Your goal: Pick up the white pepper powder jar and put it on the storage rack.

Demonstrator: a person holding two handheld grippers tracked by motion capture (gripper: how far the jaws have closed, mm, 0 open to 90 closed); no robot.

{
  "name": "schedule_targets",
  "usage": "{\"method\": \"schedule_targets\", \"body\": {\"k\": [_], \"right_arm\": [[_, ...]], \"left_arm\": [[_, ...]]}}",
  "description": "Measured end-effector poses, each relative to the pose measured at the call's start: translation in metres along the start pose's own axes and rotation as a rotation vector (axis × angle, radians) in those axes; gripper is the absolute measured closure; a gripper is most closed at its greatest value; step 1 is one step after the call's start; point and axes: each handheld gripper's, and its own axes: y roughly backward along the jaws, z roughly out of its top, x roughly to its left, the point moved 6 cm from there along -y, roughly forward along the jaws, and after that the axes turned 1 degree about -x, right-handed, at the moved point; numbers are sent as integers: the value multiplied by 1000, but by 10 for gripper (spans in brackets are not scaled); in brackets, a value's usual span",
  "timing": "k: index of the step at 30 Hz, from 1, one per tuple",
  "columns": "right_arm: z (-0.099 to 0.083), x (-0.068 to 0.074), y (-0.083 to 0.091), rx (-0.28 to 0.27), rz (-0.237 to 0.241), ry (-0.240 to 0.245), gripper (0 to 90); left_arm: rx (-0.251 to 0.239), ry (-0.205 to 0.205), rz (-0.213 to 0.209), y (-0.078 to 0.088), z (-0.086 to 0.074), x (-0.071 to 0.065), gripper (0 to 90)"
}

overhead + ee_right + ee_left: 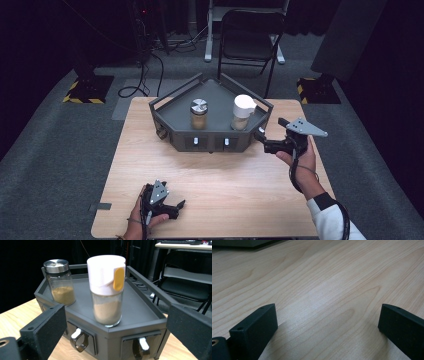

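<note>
The surface [210, 175] is pale wood-grain with a smooth satin sheen. The tray [140, 302] looks like matt grey plastic. Both jars are clear glass: one [107, 307] with a smooth white plastic cap, the other [61, 287] with a shiny metal lid. The fingers [45, 332] are matt black, finely grainy.

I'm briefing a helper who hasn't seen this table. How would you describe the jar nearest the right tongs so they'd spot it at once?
On the wooden table stands a dark grey angular tray. Two glass jars of brownish powder stand on it, and the white-capped jar is the one on the right in the high view, just ahead of the open right tongs. Its tall white cap with a yellow tab sets it apart from the metal-lidded jar.
</note>
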Motion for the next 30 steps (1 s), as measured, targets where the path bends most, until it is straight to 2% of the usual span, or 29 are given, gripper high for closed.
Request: {"method": "schedule_targets", "body": {"k": [10, 15, 30], "right_arm": [[-27, 1, 14, -13, -16, -9, 28], [-39, 1, 24, -13, -34, 14, 27], [-85, -6, 53, 10, -44, -44, 27]], "left_arm": [[0, -1, 0, 0, 0, 0, 23], [0, 0, 0, 0, 0, 0, 23], [0, -1, 0, 0, 0, 0, 22]]}}
